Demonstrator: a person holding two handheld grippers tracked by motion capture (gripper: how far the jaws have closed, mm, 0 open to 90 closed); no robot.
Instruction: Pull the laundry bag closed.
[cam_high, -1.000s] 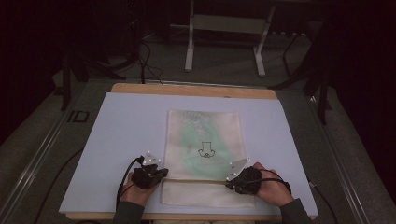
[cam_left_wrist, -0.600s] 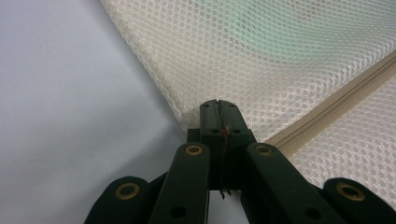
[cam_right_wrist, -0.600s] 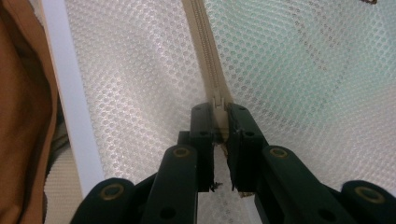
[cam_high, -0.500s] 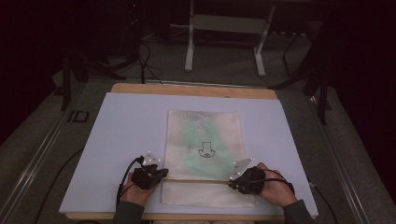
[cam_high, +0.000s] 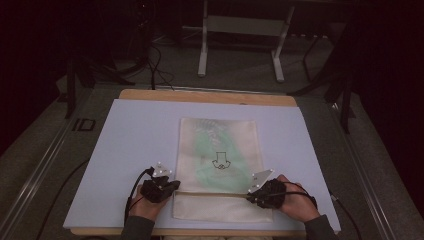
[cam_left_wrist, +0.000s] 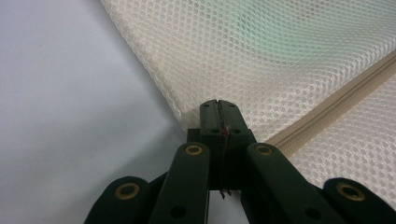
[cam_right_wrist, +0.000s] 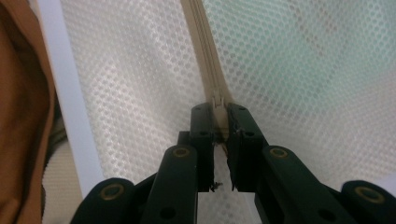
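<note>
We see cream mesh zipper bag (cam_high: 218, 167) flat at middle of white tabletop (cam_high: 125, 145), green item inside. Left gripper (cam_left_wrist: 218, 108) fingers pressed together, pinching bag's left edge by zipper (cam_left_wrist: 336, 105) end. Right gripper (cam_right_wrist: 219, 114) fingers nearly closed, clamping zipper pull (cam_right_wrist: 217, 103) at bag's right side.

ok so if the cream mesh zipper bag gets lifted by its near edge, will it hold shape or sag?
Probably sags: the cream mesh zipper bag is thin open-weave netting lying flat on the white table. Likely light, since the green item inside barely bulges it. The left hand-held gripper is shut on its corner, so the mesh seems easy to pinch; the beige zipper band may stay slightly stiffer.
</note>
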